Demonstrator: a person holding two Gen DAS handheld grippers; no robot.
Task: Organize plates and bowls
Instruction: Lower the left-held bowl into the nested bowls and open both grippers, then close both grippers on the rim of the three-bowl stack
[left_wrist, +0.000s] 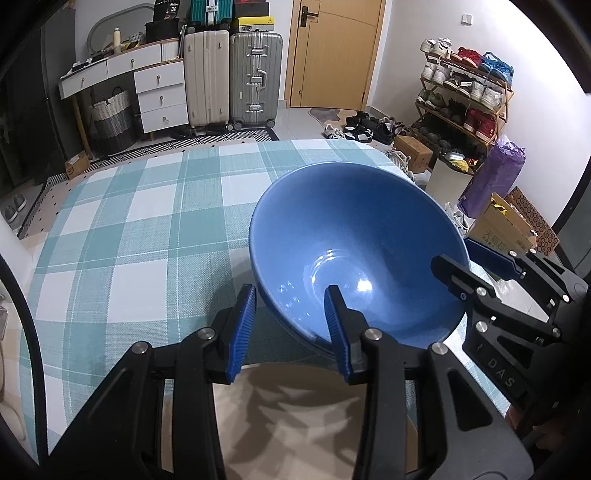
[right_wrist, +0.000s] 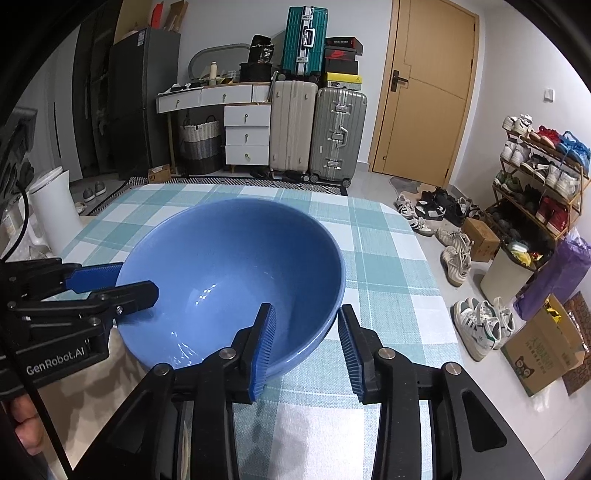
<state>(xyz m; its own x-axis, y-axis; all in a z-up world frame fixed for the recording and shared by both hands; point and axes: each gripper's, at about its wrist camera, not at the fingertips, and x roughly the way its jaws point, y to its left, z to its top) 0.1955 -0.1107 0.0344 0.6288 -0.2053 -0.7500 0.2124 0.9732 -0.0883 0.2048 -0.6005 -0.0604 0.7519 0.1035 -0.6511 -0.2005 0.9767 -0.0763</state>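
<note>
checked tablecloth (left_wrist: 129, 229) under straddled bowl rim (left_wrist: 258, 236)

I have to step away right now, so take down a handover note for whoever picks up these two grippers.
Left gripper: open, jaws loosely straddling the blue bowl at its rim.
Right gripper: open, straddling the rim on another side.
The bowl sits on the checked tablecloth. A second rim shows beneath it, so it looks nested.
Done: bowl seemingly set down.
Left: back both grippers off the rim.
</note>
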